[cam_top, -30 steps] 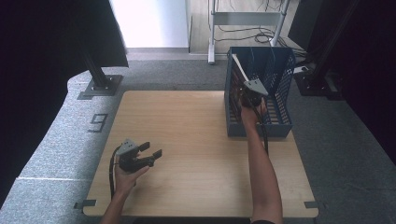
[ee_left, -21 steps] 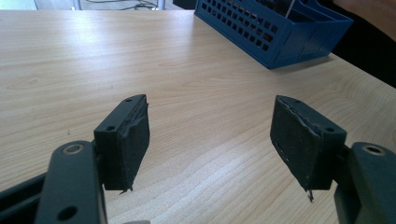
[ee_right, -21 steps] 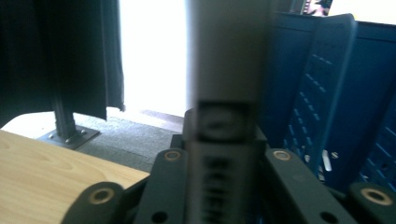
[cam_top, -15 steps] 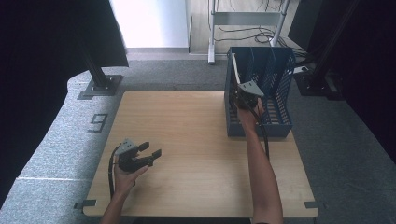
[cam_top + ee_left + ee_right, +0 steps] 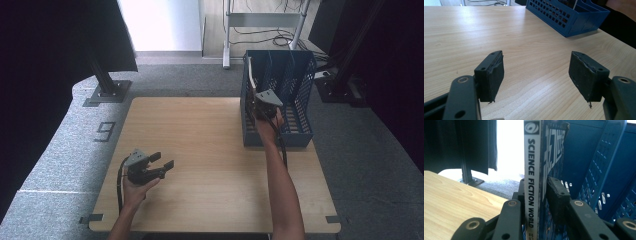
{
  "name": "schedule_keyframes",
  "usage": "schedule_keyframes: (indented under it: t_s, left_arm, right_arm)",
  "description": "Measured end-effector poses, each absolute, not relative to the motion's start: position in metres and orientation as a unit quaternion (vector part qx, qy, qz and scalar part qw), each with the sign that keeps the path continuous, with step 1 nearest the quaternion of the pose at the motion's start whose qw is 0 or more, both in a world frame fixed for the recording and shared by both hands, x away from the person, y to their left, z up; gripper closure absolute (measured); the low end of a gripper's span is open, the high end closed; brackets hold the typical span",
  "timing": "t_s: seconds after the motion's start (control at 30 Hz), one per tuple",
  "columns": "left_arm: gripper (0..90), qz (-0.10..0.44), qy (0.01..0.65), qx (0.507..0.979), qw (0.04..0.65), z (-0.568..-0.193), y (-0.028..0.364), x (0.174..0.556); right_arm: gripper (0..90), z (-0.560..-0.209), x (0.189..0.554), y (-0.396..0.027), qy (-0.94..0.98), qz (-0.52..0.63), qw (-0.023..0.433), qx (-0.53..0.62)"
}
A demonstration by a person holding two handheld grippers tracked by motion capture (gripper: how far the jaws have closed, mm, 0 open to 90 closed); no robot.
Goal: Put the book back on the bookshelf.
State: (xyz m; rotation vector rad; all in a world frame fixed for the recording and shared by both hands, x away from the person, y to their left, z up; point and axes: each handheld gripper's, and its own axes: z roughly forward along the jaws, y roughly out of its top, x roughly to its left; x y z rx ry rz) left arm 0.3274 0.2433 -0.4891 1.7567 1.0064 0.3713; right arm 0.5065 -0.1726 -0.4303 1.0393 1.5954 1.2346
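Surface: wooden table point(image 5: 200, 150), grey carpet point(image 5: 60, 150) | right gripper point(image 5: 541, 192) closing around magazine point(image 5: 532, 170) | left gripper point(image 5: 536, 72) wide open, empty

On the white spine of the magazine point(image 5: 532, 175) I can read "SCIENCE FICTION WORLD", with a round logo above it. Its cover has big characters that I cannot read. On the grey floor point(image 5: 60, 150) I see the number "9" point(image 5: 105, 131).

The magazine point(image 5: 534, 175) stands upright between the jaws of the right gripper point(image 5: 261, 102), at the near left corner of the rack point(image 5: 300, 120). The rack sits ahead and to the right of the left gripper point(image 5: 536, 75), whose jaws have bare table point(image 5: 529, 50) between them.
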Motion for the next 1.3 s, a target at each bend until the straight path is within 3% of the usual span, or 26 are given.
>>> schedule_keyframes:
  t_s: [0.2, 0.7, 1.3]
  left_arm:
    - [28.5, 0.155, 0.421, 0.73, 0.514, -0.49, 0.245, 0.329]
    - [28.5, 0.154, 0.419, 0.732, 0.515, -0.489, 0.243, 0.328]
    - [28.4, 0.153, 0.416, 0.731, 0.52, -0.485, 0.242, 0.327]
  right_arm:
    - [71.1, -0.43, 0.512, -0.173, 0.637, 0.496, 0.42, 0.415]
    - [55.5, -0.434, 0.503, -0.174, 0.644, 0.5, 0.399, 0.42]
    - [47.2, -0.429, 0.485, -0.179, 0.629, 0.511, 0.393, 0.434]
